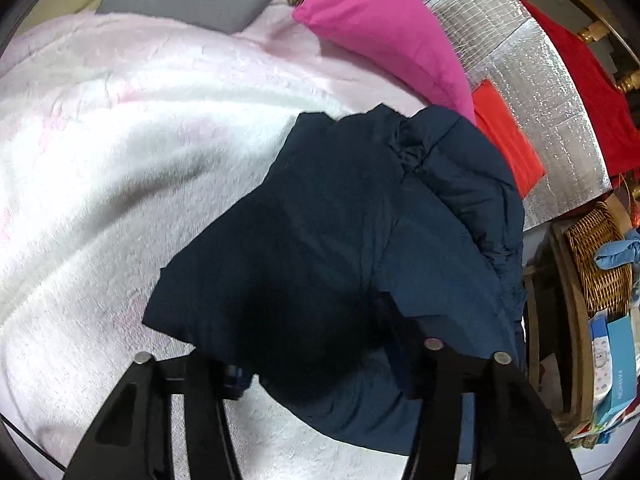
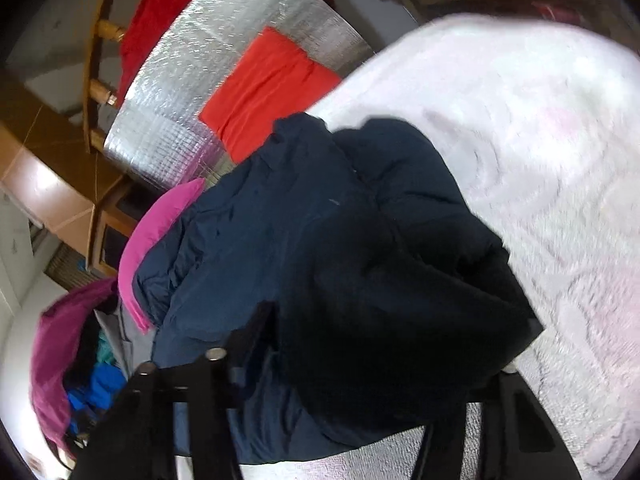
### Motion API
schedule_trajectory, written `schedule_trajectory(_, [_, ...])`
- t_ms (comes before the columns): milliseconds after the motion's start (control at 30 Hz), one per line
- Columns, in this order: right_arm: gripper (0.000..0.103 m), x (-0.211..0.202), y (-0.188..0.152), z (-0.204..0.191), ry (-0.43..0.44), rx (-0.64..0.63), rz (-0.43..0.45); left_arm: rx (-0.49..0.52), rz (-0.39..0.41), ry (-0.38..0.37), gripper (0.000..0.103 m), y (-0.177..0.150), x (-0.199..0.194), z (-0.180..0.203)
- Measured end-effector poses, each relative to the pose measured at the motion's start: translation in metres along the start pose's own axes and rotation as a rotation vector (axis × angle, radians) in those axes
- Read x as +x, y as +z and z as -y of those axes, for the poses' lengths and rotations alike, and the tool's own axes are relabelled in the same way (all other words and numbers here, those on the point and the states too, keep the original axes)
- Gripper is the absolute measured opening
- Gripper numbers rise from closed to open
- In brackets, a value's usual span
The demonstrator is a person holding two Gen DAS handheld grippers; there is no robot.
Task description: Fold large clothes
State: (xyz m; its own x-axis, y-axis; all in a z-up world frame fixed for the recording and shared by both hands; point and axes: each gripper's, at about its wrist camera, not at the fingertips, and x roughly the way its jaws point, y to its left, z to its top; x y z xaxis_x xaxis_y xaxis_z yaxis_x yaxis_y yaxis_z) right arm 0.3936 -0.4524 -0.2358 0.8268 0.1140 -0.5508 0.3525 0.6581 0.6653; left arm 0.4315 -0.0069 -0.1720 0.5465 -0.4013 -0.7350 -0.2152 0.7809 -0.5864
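Note:
A dark navy padded jacket [image 1: 344, 248] lies bunched on a fluffy white-pink blanket [image 1: 100, 152]. In the left wrist view my left gripper [image 1: 316, 344] is at its near edge, with the fabric draped between and over the black fingers [image 1: 436, 364]; the jaws stand wide apart and the tips are hidden. In the right wrist view the same jacket [image 2: 320, 264] covers my right gripper [image 2: 372, 344]; its fingers [image 2: 248, 340] also stand wide with cloth hanging across them. Whether either grips the cloth is hidden.
A pink pillow [image 1: 384, 28], an orange cloth [image 1: 504, 136] on a silver foil mat [image 1: 552, 92], and a red garment [image 1: 592, 92] lie beyond. A wicker basket [image 1: 596, 256] stands right. A magenta bag [image 2: 56, 360] of clothes sits left in the right wrist view.

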Motion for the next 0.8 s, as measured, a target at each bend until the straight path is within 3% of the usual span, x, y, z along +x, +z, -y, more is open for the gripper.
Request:
schedule_trajectory(67, [0.054, -0.001, -0.002, -0.003, -0.007, -0.011, 0.006, -0.008, -0.008, 0.006, 0.057, -0.001, 0.002, -0.001])
schedule_trajectory(100, [0.055, 0.000, -0.002, 0.000, -0.006, 0.003, -0.002, -0.021, -0.016, 0.006, 0.065, 0.000, 0.004, -0.003])
schedule_trajectory(167, [0.070, 0.004, -0.003, 0.011, 0.021, 0.084, -0.031, -0.055, -0.040, 0.003, 0.076, 0.001, 0.010, -0.006])
schedule_trajectory(233, [0.072, 0.006, -0.003, 0.018, 0.055, 0.149, -0.057, -0.067, -0.049, -0.003, 0.078, 0.004, 0.012, -0.008])
schedule_trajectory(300, [0.076, 0.005, -0.003, 0.015, 0.056, 0.129, -0.056, -0.057, -0.049, -0.018, 0.077, 0.005, 0.013, -0.008])
schedule_trajectory(333, [0.077, 0.007, -0.004, 0.013, 0.051, 0.112, -0.064, -0.053, -0.048, -0.022, 0.076, 0.006, 0.012, -0.008])
schedule_trajectory(400, [0.077, 0.012, -0.006, 0.009, 0.047, 0.078, -0.075, -0.047, -0.030, -0.026, 0.064, 0.006, 0.011, -0.008])
schedule_trajectory(500, [0.066, 0.011, -0.006, 0.003, 0.032, 0.032, -0.067, -0.030, -0.011, -0.025, 0.053, 0.007, 0.009, -0.006])
schedule_trajectory(567, [0.053, 0.008, -0.006, 0.001, 0.027, 0.016, -0.055, -0.015, 0.006, -0.030, 0.043, 0.008, 0.007, -0.005])
schedule_trajectory(633, [0.047, 0.005, -0.006, -0.003, 0.019, -0.005, -0.043, 0.003, 0.012, -0.029, 0.039, 0.008, 0.006, -0.002])
schedule_trajectory(800, [0.044, 0.004, -0.008, -0.005, 0.006, -0.014, -0.039, 0.033, 0.023, -0.032, 0.031, 0.004, 0.003, 0.002])
